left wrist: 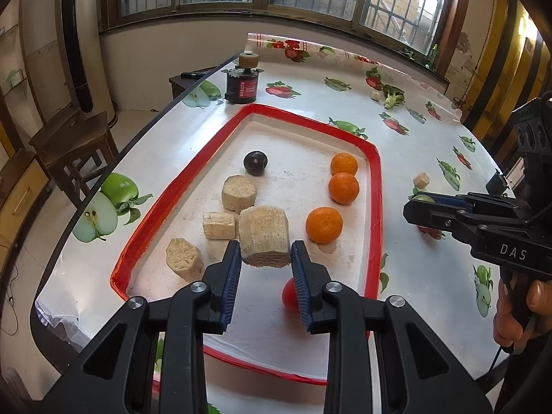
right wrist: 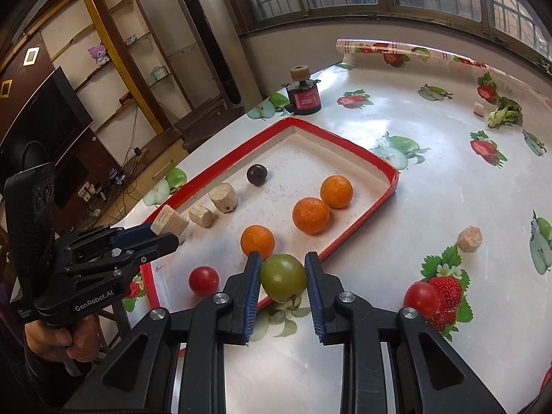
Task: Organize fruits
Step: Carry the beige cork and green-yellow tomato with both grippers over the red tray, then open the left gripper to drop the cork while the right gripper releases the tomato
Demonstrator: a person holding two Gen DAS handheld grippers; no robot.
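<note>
Left gripper [left wrist: 265, 258]: squeezes a light, dry corn chunk [left wrist: 265, 234] by its sides, above the near tray [left wrist: 376, 186].
Right gripper [right wrist: 282, 281]: clamps a green fruit [right wrist: 283, 277], smooth, round, slippery, at the tray's near edge.

Right gripper [right wrist: 282, 277] clamps a green tomato [right wrist: 283, 277] between blue pads, above the near rim of the red-rimmed tray [right wrist: 358, 222]. In tray: three oranges [right wrist: 310, 215], one dark plum [right wrist: 257, 174], one red tomato [right wrist: 203, 280]. Left gripper [right wrist: 165, 233] holds a tan cork-like block [right wrist: 169, 220] at tray's left edge.
</note>
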